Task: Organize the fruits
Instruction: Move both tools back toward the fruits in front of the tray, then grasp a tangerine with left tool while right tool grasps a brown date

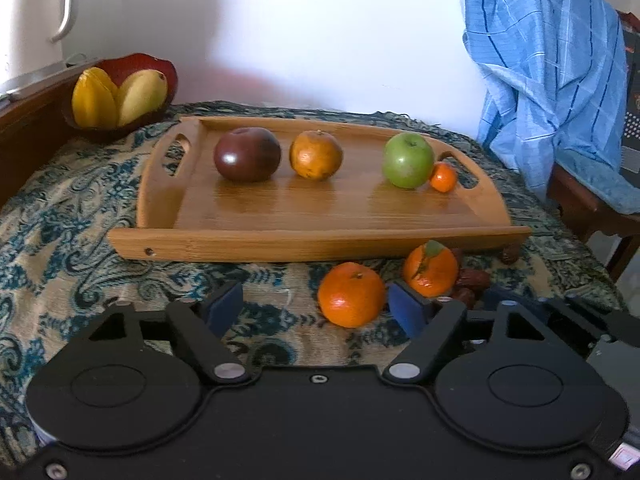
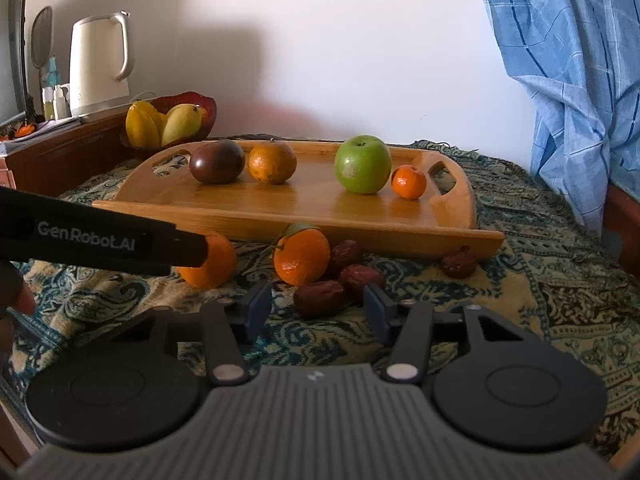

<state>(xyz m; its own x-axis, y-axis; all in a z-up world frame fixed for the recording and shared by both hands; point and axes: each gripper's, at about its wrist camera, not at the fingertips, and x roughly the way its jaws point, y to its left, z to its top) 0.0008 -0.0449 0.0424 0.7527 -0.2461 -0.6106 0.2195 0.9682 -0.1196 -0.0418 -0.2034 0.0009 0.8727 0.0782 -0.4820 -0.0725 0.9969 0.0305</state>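
The left gripper (image 1: 316, 308) stands open around a mandarin (image 1: 351, 294) on the table, just before the wooden tray (image 1: 320, 242); the right gripper (image 2: 316, 312), open and empty, nears the red dates (image 2: 320, 298). Next: close, then lift onto the tray

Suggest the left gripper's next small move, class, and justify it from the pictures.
Probably close the left gripper on the near orange: it sits on the cloth between the open pads, one pad beside it, while the wooden tray already holds four fruits.
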